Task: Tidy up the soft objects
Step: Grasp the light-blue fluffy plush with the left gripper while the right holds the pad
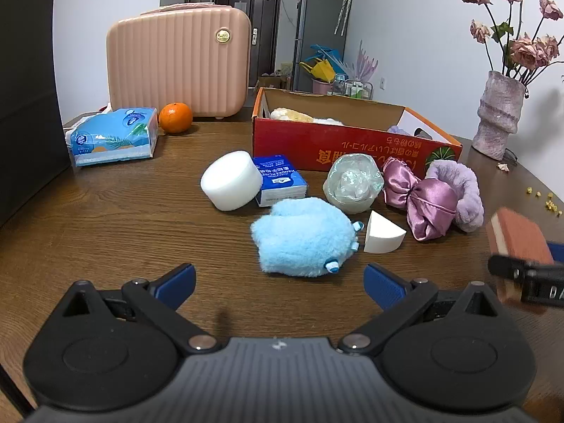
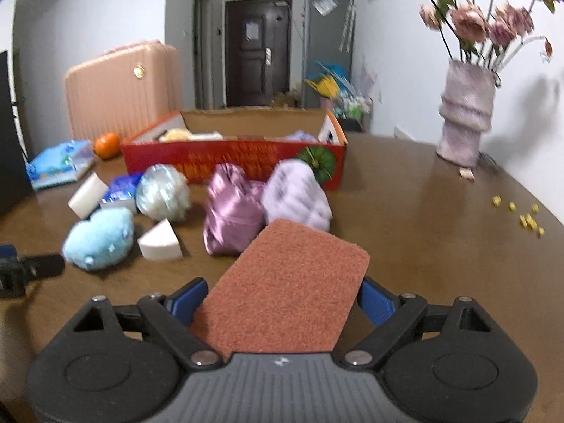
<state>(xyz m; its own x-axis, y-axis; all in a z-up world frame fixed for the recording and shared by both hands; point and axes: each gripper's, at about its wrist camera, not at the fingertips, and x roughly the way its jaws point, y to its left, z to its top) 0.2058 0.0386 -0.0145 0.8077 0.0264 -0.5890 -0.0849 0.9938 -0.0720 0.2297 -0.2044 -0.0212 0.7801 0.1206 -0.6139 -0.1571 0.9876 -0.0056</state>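
My right gripper is shut on a red-brown sponge, held above the table; the sponge also shows in the left wrist view. My left gripper is open and empty, just in front of a fluffy blue plush. Behind it lie a white foam cylinder, a blue tissue pack, a clear wrapped ball, a white foam wedge, a purple satin scrunchie and a lilac fluffy band. The red cardboard box holds a few soft items.
A pink suitcase, an orange and a blue tissue box stand at the back left. A vase of dried roses stands at the right. Yellow crumbs lie on the wooden table.
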